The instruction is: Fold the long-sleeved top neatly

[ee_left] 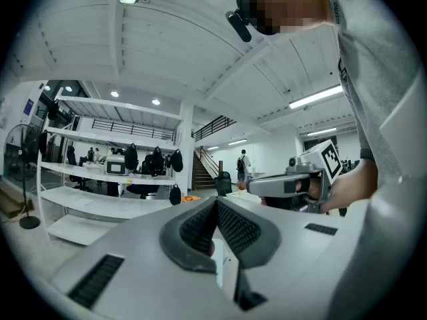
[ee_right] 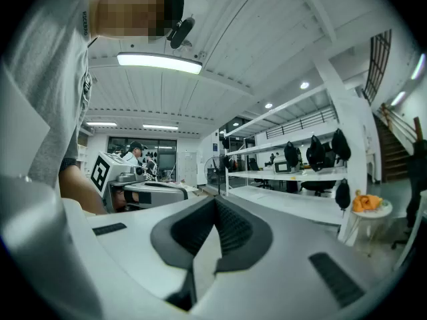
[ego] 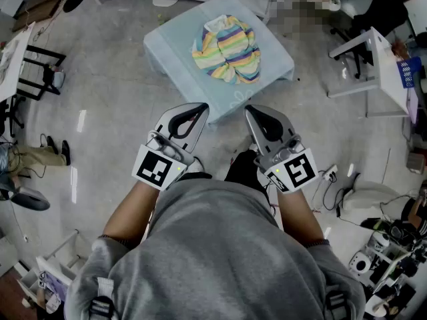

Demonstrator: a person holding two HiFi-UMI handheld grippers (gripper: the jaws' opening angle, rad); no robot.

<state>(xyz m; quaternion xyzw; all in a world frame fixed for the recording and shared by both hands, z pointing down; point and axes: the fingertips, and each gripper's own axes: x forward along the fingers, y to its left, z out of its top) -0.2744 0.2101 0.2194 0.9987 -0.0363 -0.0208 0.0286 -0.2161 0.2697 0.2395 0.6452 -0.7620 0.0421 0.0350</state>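
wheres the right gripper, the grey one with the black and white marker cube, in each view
Head view: the right gripper is just right of centre, jaws shut, tips pointing up the picture.
Left gripper view: the right gripper is at mid-right, seen side-on.
Right gripper view: the right gripper, its own shut jaws, fills the bottom centre.
Shared landmark: the person's grey sweatshirt, in all three views.

I'm in a big open lab or workshop: bare concrete floor (ego: 100, 79), long white shelves (ee_right: 293, 204) hung with black bags (ee_right: 315, 153), a strip light (ee_right: 159, 62) overhead, a staircase (ee_left: 202, 172), and gear (ego: 393, 245) heaped beside white desks (ego: 377, 65).
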